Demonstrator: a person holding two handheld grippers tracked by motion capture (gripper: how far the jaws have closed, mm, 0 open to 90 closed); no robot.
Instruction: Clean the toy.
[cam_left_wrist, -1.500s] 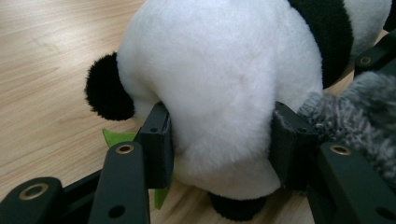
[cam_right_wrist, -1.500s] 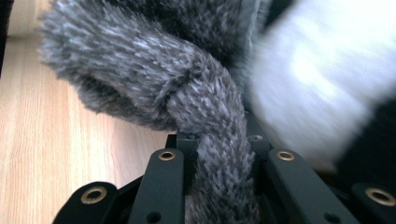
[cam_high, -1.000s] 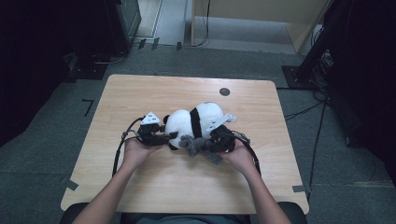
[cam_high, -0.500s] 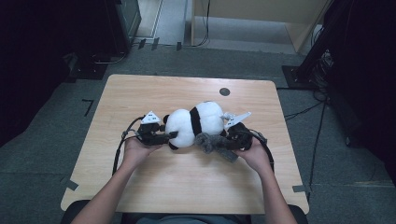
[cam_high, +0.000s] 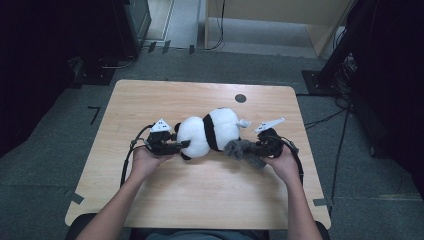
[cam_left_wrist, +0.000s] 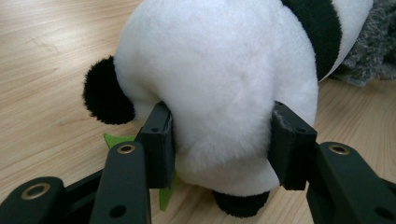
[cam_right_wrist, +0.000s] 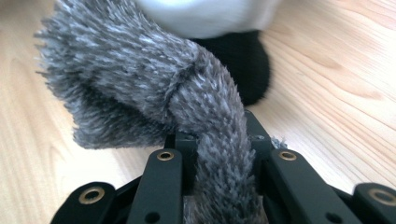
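Panda plush, white with black band and black limbs (cam_high: 210, 132), lies on its side near the middle of a pale wooden rectangular table (cam_high: 165, 100); table grain light, one small dark round mark (cam_high: 240, 98) toward its far edge; grey carpeted floor (cam_high: 55, 125) around it, dark equipment and cables at the room's edges. Fur on the panda is soft and short; a bit of green (cam_left_wrist: 114, 139) shows under it. Shaggy grey fur piece (cam_high: 240, 149) lies touching the panda's right end. Left gripper (cam_high: 175, 146): jaws clamped on the panda's white rounded end, pads (cam_left_wrist: 161, 140) pressed into the fur on both sides. Right gripper (cam_high: 257, 149): jaws closed on a strand of the grey fur piece, which runs down between them.
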